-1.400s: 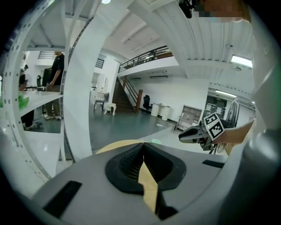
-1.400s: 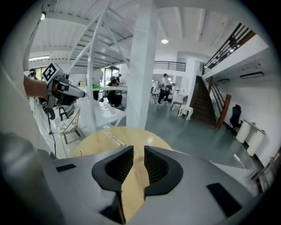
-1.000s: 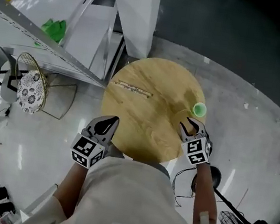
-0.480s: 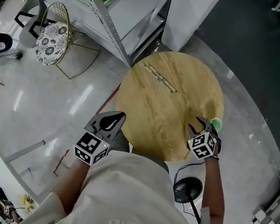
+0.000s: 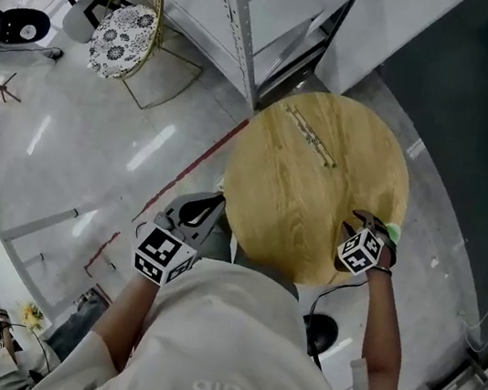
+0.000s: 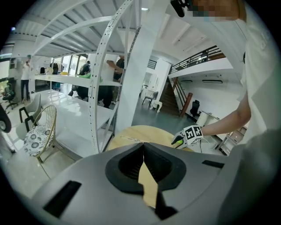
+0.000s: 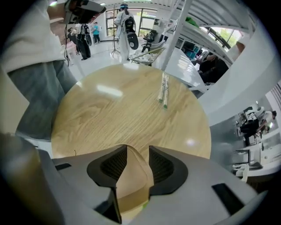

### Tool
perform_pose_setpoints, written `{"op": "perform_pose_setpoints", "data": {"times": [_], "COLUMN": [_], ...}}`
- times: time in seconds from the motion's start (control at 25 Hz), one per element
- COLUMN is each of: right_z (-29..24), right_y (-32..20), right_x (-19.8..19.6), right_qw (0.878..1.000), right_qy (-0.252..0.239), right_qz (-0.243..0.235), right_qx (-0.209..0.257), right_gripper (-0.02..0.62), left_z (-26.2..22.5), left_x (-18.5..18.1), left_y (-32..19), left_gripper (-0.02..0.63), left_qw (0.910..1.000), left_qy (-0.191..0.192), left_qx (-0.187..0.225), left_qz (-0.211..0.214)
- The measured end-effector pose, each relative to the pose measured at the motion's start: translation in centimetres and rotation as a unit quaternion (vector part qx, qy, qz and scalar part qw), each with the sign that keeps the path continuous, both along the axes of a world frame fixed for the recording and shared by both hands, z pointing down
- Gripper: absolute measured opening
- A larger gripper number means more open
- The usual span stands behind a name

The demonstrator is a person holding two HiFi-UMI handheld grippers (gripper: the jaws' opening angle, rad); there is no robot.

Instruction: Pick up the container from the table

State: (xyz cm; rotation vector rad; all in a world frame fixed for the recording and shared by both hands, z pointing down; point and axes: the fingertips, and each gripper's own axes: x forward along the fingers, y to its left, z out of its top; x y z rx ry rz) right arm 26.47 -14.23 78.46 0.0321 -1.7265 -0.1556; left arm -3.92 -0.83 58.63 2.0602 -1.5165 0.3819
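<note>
The container is a small green cup near the right edge of the round wooden table. Only its green rim shows beside my right gripper, which points steeply down over it. In the right gripper view the right gripper has a clear gap between its closing jaws, with a green sliver of the container low between them and no pad seen pressing on it. My left gripper hangs off the table's left edge; in the left gripper view its fingertips meet with nothing held.
A thin pair of sticks lies on the far part of the table. A white metal shelf rack stands behind it, and a wire chair with a patterned cushion is at the far left. A black round base sits on the floor by my right side.
My right gripper dropped from just in front of the green container to over it, so most of the cup is now hidden. The left gripper slid along the table's left edge.
</note>
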Motion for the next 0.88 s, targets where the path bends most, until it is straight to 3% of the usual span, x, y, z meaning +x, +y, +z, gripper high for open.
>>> {"op": "perform_pose_setpoints", "data": {"times": [0.16, 0.44, 0.88], "right_z": [1.6, 2.6, -1.0], "right_y": [-0.1, -0.2, -1.7], "right_x": [0.3, -0.7, -4.9], "right_qw": [0.999, 0.998, 1.0], "right_qy": [0.029, 0.038, -0.015], "right_qz": [-0.033, -0.052, 0.009], "right_qx": [0.0, 0.003, 0.024], "right_gripper": [0.17, 0.086, 0.046], "left_z": [0.4, 0.5, -0.2], "left_x": [-0.2, -1.2, -2.8], "left_y": [0.6, 1.2, 0.8], "left_gripper": [0.017, 0.017, 0.017], "left_qw": [1.0, 0.9998, 0.9998], "left_qy": [0.003, 0.005, -0.001], "left_qx": [-0.002, 0.003, 0.019], "left_qz": [-0.009, -0.017, -0.011]}}
